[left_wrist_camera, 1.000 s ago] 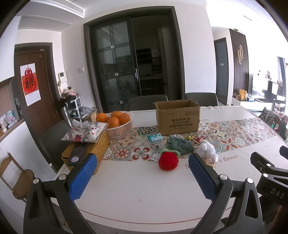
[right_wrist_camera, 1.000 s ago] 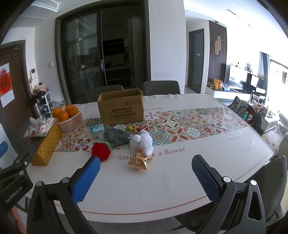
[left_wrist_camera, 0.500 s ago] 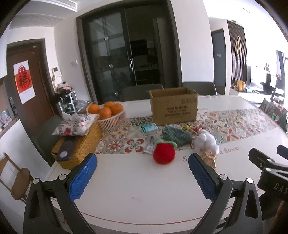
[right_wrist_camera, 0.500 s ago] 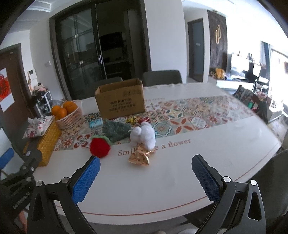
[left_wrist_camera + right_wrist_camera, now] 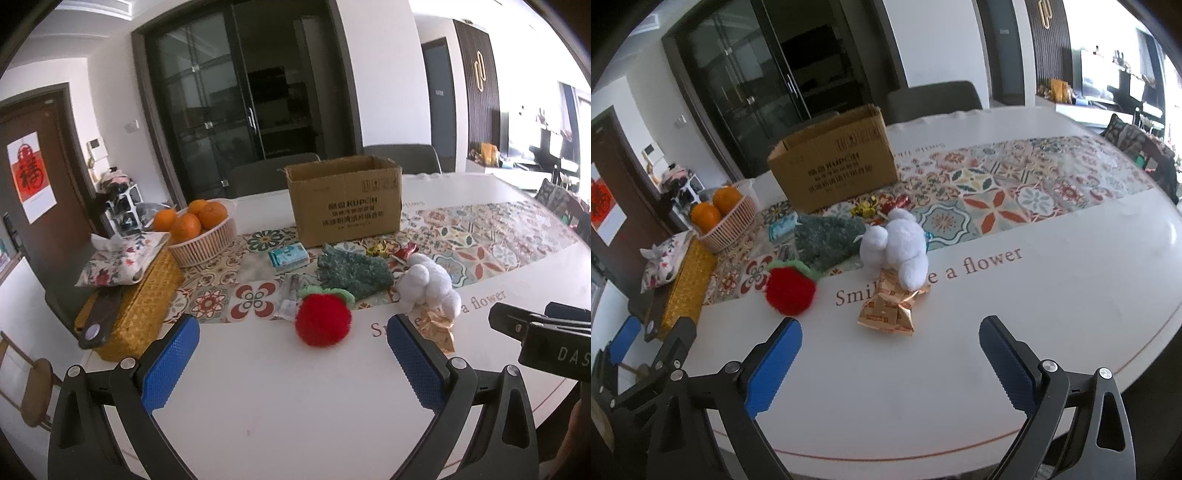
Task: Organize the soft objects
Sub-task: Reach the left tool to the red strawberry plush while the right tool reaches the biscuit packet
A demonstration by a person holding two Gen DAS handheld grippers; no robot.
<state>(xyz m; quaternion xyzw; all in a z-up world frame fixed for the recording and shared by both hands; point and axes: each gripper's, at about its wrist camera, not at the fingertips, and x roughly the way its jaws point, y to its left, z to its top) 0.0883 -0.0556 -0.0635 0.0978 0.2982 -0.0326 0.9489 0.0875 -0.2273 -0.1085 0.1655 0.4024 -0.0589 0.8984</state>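
A red plush strawberry point(image 5: 322, 319) point(image 5: 791, 290), a dark green fuzzy cloth point(image 5: 352, 271) point(image 5: 827, 238) and a white plush toy point(image 5: 428, 288) point(image 5: 899, 249) lie on the white table in front of an open cardboard box point(image 5: 345, 201) point(image 5: 833, 164). My left gripper point(image 5: 291, 363) is open and empty, low over the table just short of the strawberry. My right gripper point(image 5: 890, 365) is open and empty, short of a gold snack packet point(image 5: 890, 308) that lies against the white plush.
A basket of oranges point(image 5: 201, 229), a woven tissue box point(image 5: 136, 295) with a floral pouch and a remote stand at the left. A small blue packet point(image 5: 288, 256) and wrapped candies point(image 5: 391, 251) lie by the box. Chairs stand behind the table.
Both grippers have moved forward and lower toward the toys, which appear larger. The right view has tilted. Both stay open.
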